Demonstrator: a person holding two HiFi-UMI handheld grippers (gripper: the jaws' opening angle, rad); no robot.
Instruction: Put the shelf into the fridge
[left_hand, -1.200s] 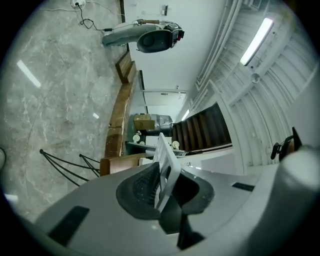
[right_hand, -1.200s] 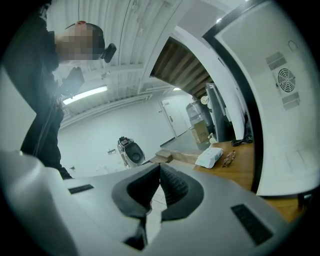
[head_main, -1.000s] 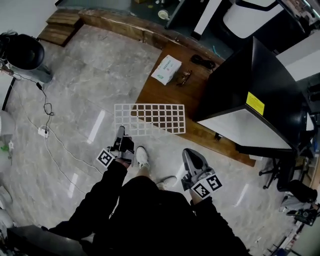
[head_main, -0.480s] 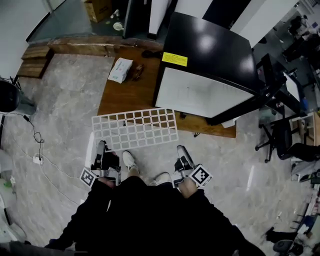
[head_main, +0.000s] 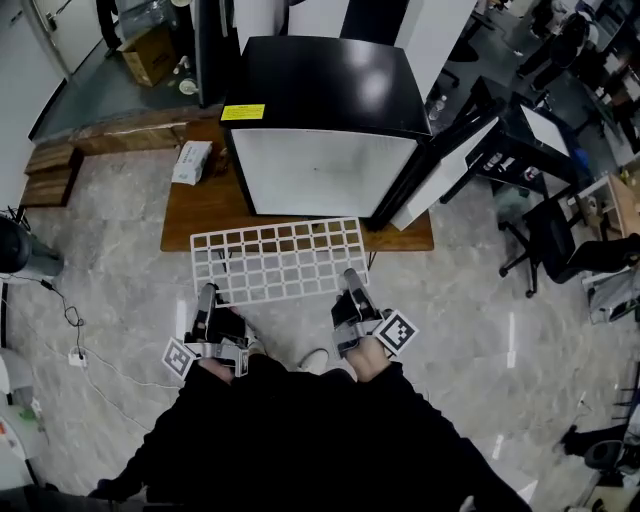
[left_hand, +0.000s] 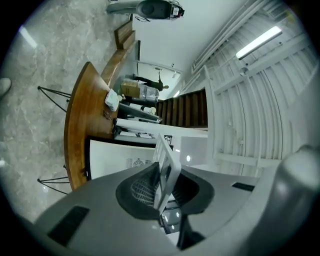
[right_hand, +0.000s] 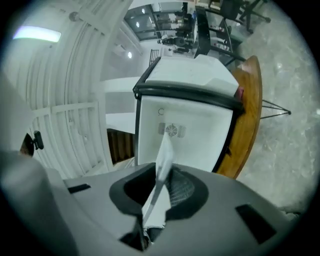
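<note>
A white grid shelf (head_main: 275, 262) hangs level in front of the open black fridge (head_main: 320, 170), whose white inside faces me. My left gripper (head_main: 207, 296) is shut on the shelf's near left edge; the shelf (left_hand: 167, 170) shows edge-on between its jaws. My right gripper (head_main: 350, 280) sits at the near right edge, its jaws closing on the shelf (right_hand: 162, 165), which runs up between them toward the fridge (right_hand: 185, 125). The fridge door (head_main: 440, 170) swings out to the right.
The fridge stands on a low wooden table (head_main: 195, 210) with a tissue pack (head_main: 192, 162) on its left part. Office chairs (head_main: 560, 240) and desks crowd the right side. A cable and socket strip (head_main: 75, 355) lie on the marble floor at left.
The view has swung round to face the fridge squarely. My right gripper, earlier away from the shelf, has come up to its near right edge and closed around it.
</note>
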